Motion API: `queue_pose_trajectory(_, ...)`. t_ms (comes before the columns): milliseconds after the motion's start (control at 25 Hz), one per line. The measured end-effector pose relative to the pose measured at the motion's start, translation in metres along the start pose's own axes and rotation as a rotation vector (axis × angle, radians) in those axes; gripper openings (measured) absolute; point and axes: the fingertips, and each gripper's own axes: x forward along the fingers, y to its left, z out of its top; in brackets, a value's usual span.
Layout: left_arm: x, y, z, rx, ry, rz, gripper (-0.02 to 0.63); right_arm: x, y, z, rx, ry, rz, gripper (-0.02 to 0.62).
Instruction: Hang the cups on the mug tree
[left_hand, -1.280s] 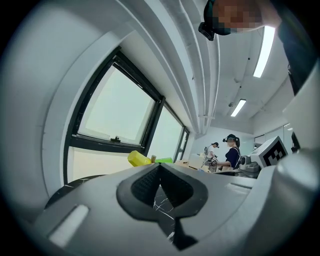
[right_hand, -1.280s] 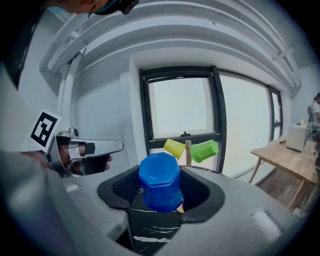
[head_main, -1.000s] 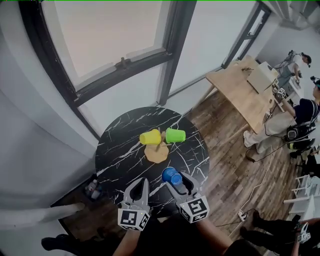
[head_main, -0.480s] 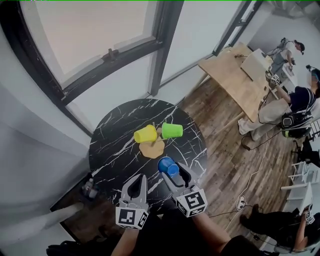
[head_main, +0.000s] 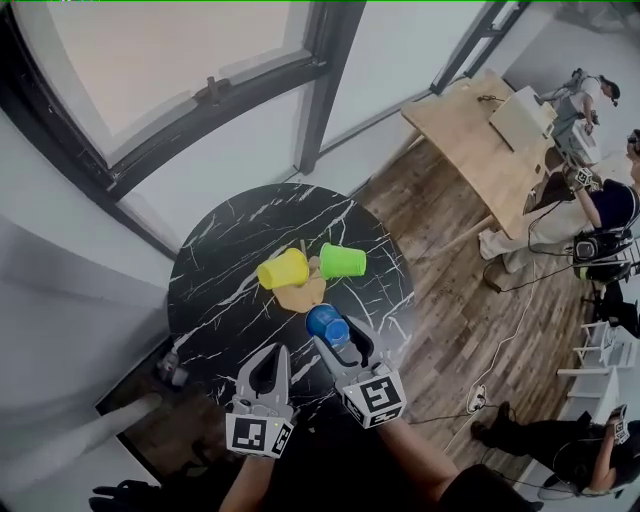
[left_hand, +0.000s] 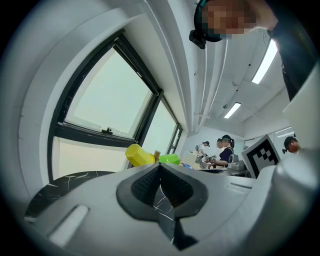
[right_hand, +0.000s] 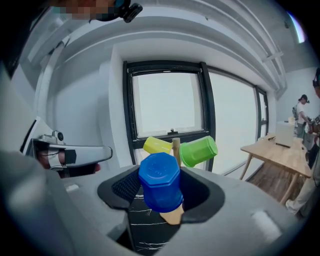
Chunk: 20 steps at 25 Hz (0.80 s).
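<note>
A wooden mug tree (head_main: 300, 295) stands in the middle of the round black marble table (head_main: 220, 290). A yellow cup (head_main: 282, 270) and a green cup (head_main: 343, 261) hang on its pegs, left and right of the pole (right_hand: 176, 147). My right gripper (head_main: 343, 340) is shut on a blue cup (head_main: 325, 325), holding it just in front of the tree's base. In the right gripper view the blue cup (right_hand: 160, 182) fills the space between the jaws, its bottom facing the camera. My left gripper (head_main: 268, 352) is shut and empty, at the table's near edge, left of the blue cup.
A light wooden table (head_main: 480, 140) stands at the back right, with people beyond it. A bottle (head_main: 172, 368) sits on the floor left of the marble table. A power strip (head_main: 476, 402) and its cable lie on the wooden floor to the right.
Both grippers have moved forward over the table toward the mug tree. The blue cup has travelled with the right gripper and is now closer to the tree's base.
</note>
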Motion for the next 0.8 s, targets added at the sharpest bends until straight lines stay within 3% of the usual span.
queue_pose_trajectory(800, 0.029, 0.014, -0.015, -0.023, 0.048, -0.002, 0.0, 0.055, -0.021, -0.029, 0.019, 0.059, -0.016, 0.242)
